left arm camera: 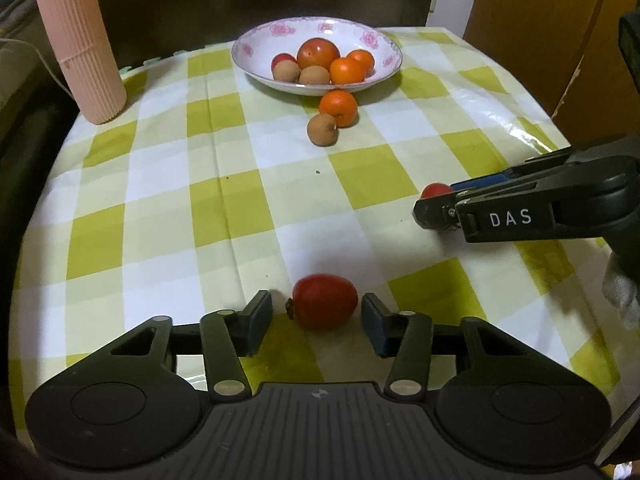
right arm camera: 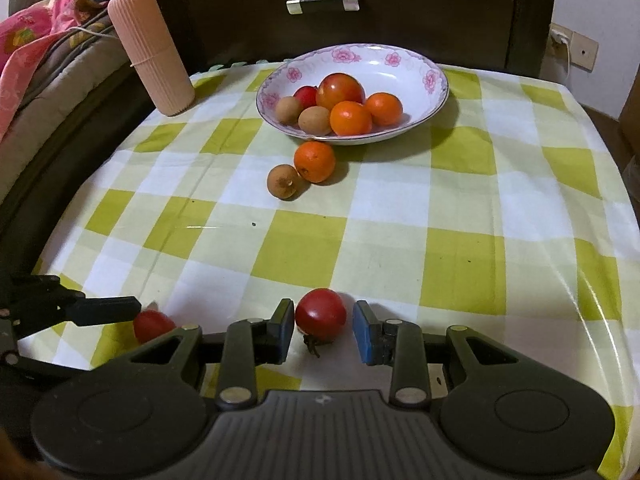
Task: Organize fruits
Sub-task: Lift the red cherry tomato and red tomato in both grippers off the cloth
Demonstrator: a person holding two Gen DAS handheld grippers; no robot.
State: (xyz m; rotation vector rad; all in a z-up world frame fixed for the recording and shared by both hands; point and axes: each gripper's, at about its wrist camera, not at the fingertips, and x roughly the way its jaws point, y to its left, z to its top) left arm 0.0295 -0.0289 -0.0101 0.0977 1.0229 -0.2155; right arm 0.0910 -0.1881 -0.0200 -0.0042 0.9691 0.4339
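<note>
My left gripper (left arm camera: 318, 314) stands open low over the checked cloth. An oval red tomato (left arm camera: 325, 301) lies between its pads with a gap on each side. My right gripper (right arm camera: 324, 320) is shut on a rounder red tomato (right arm camera: 321, 314) that rests on the cloth, stem toward the camera. In the left wrist view the right gripper (left arm camera: 431, 202) reaches in from the right with that tomato (left arm camera: 436, 191) at its tips. A flowered white bowl (right arm camera: 438, 80) at the back holds several fruits. An orange (right arm camera: 315, 161) and a brown longan (right arm camera: 283, 182) lie just in front of it.
A pink ribbed cylinder (right arm camera: 150, 52) stands at the table's back left corner. A dark drawer front with a metal handle (right arm camera: 323, 3) rises behind the table. Bedding is piled off the left edge. The cloth's rounded edges fall away left and right.
</note>
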